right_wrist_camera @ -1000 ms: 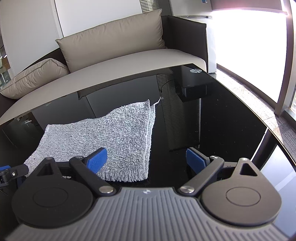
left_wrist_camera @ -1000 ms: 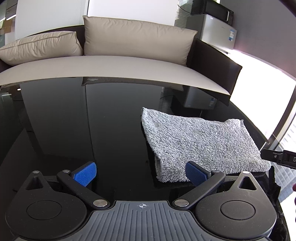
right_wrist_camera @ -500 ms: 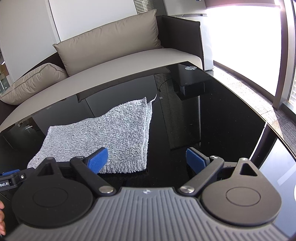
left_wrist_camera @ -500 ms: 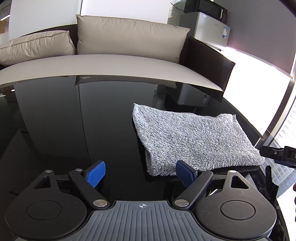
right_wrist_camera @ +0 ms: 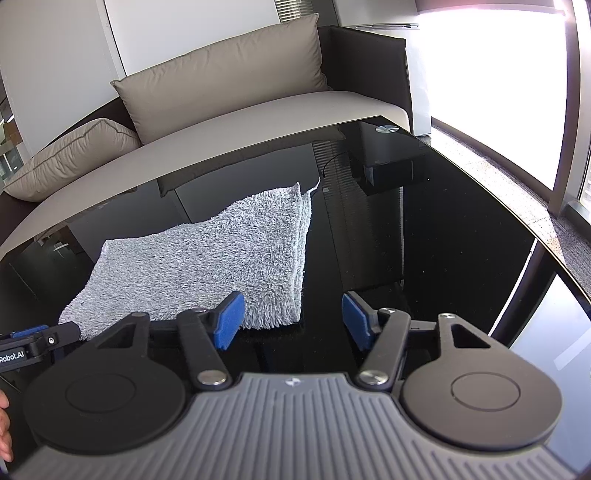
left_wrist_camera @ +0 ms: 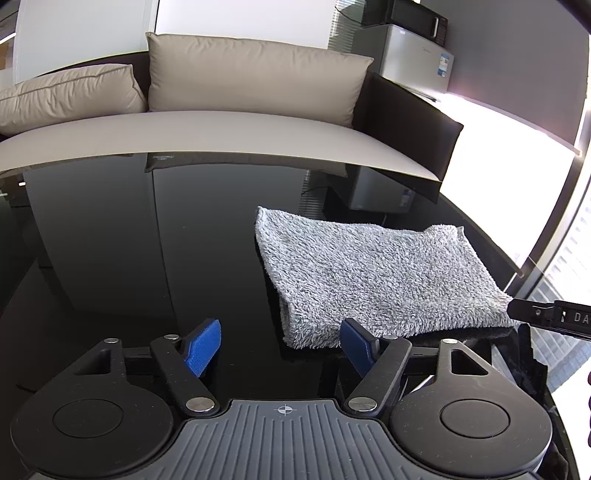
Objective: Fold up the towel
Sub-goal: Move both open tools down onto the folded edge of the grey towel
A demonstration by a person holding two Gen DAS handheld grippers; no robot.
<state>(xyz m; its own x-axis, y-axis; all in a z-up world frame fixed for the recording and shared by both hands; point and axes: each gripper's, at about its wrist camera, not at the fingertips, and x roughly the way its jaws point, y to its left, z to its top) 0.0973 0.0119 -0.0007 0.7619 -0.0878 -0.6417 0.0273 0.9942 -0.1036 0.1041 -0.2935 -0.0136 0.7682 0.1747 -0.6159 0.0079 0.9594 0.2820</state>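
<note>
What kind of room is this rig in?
Likely an office lounge or break area. A sofa with beige cushions runs behind the glossy black table, and a microwave sits on a small fridge in the corner. The grey towel lies folded on the table.

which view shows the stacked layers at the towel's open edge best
The right wrist view: the towel turns its layered edge toward that camera, so the stacked plies show along its right side. The left wrist view shows the towel mostly from its rounded fold side, with the layered edge far off and hard to read.
</note>
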